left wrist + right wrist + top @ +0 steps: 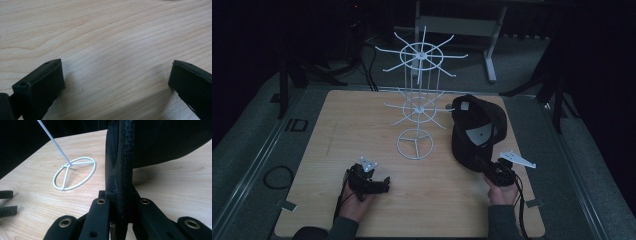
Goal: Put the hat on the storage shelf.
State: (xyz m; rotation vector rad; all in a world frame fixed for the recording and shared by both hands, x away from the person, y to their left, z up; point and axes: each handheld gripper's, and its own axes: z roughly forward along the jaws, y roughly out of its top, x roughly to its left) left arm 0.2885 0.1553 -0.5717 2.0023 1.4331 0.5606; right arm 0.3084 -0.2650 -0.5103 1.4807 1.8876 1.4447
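High view, item one: black cap (477,131), lifted off the wooden table (337,130) at its right side, brim end down toward the person and crown uppermost, a pale lining patch showing inside. It hangs just right of the white wire display rack (417,100), apart from the rack's ring base.

Item two: right gripper (484,167), held in the person's right hand (502,192) near the table's front right, pointing away from the person. Its jaws are pressed together on the cap's lower edge. Right gripper view: the cap's stitched edge (121,170) stands upright between the two black jaws, pinched at their roots, with the rest of the cap spreading above and to the right; the rack's ring base (75,172) lies on the table to the left, well apart from the jaws.

Item three: left gripper (384,184), in the left hand (357,202) at the table's front left, well apart from the cap. Left gripper view: jaws spread wide over bare wood grain, nothing between them.
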